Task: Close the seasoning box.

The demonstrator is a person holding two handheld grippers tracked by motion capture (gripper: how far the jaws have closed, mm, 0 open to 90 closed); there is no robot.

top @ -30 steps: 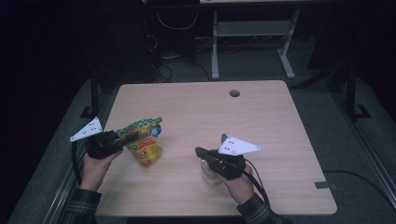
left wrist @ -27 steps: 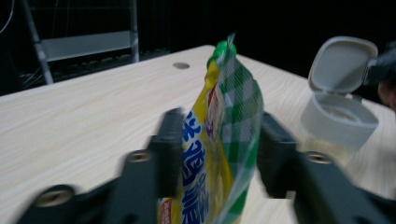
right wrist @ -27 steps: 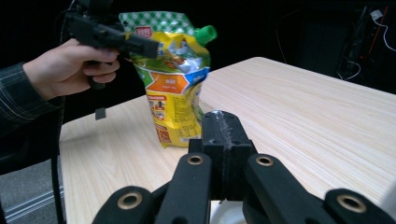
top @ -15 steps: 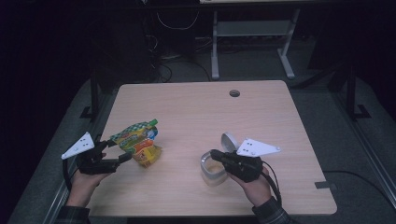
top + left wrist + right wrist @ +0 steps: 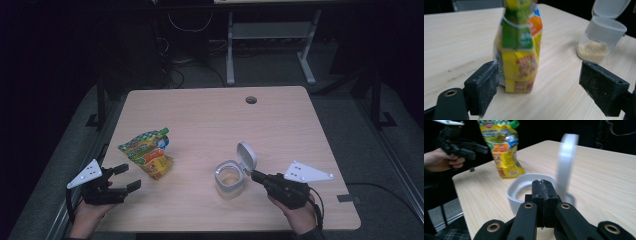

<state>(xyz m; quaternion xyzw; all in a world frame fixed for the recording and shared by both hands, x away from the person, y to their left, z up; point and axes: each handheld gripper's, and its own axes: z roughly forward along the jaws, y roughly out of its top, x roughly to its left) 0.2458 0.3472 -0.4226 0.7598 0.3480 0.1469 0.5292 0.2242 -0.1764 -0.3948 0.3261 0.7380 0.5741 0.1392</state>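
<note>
A yellow-and-green snack pouch [image 5: 148,153] with a green corner spout stands upright on the table, just ahead of the spread fingers [image 5: 483,85] of the left gripper [image 5: 126,178] and clear of both pads. A clear plastic jar [image 5: 229,178] holding a shallow layer of pale grains stands upright, its white hinged lid [image 5: 246,156] flipped open. Its rim lies directly at the closed fingertips [image 5: 543,188] of the right gripper [image 5: 254,175].

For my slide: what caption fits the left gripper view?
Open left tongs face a standing snack pouch.
</note>
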